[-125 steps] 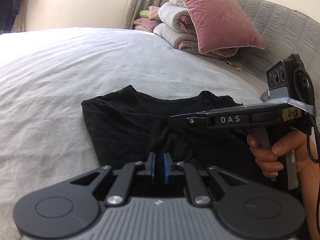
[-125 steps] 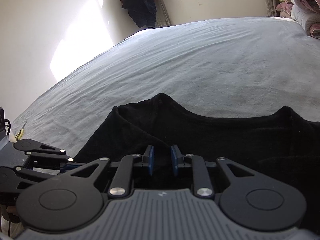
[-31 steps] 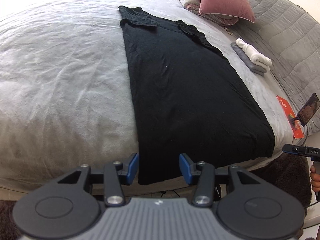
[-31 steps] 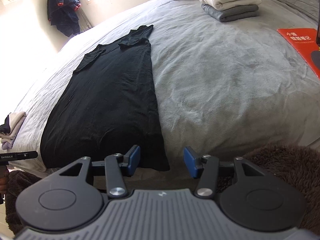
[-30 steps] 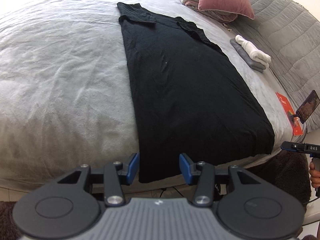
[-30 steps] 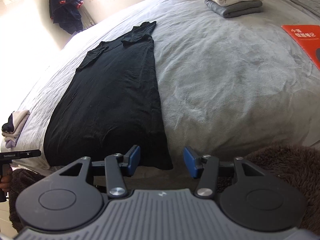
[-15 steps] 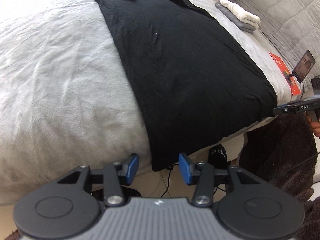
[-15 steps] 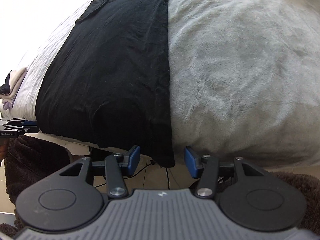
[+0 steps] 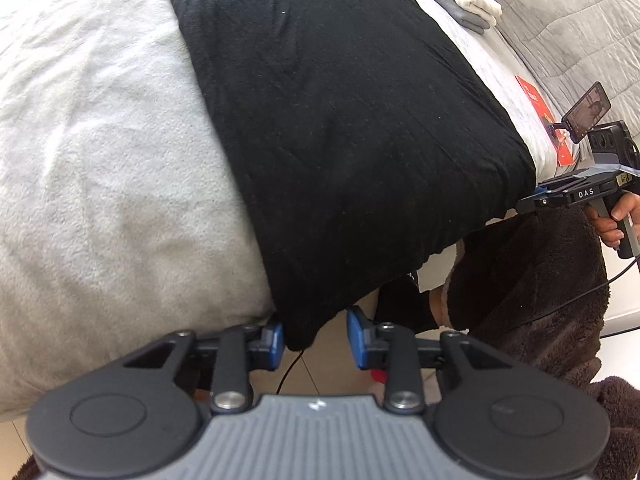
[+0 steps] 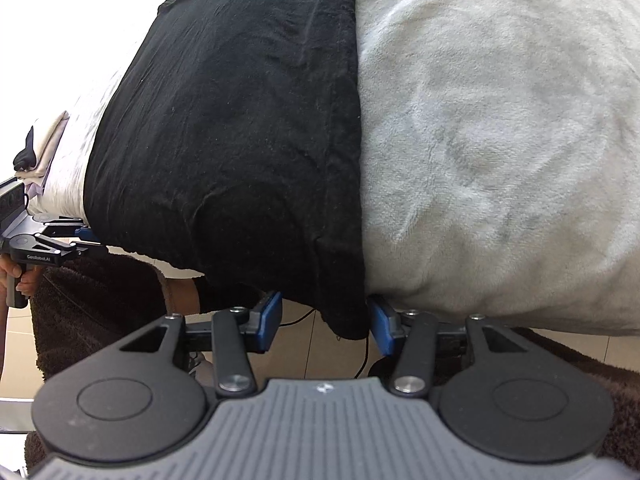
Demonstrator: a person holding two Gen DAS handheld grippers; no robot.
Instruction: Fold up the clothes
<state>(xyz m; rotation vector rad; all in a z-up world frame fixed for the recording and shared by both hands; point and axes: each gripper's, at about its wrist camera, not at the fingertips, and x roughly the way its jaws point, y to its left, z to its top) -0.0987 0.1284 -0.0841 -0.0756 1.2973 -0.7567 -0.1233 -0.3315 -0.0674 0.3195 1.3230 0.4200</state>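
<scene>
So the black garment [image 9: 344, 128] is laid out long and flat on the bed [image 9: 100, 152], with its bottom hem hanging over the bed's near edge. Both grippers are spread wide, one at each hem corner. The left gripper [image 9: 315, 334] has the left corner sitting between its fingers, and the right gripper [image 10: 325, 317] has the right corner the same way. Neither is pinching anything.

What I'd worry about: the corners are thin, floppy knit dangling off the edge. If the jaws shut too shallow they'll catch only a sliver and it'll slip out on the lift. There looks to be more than one layer at the right corner, so grabbing just the top one would drag the layers apart. Uneven pulls would skew the hem, and the plush bed could hold the fabric back and bunch it.

Containers: none that I can see. Past the garment there's just a folded stack [image 9: 460, 0] lying on the bed.
</scene>
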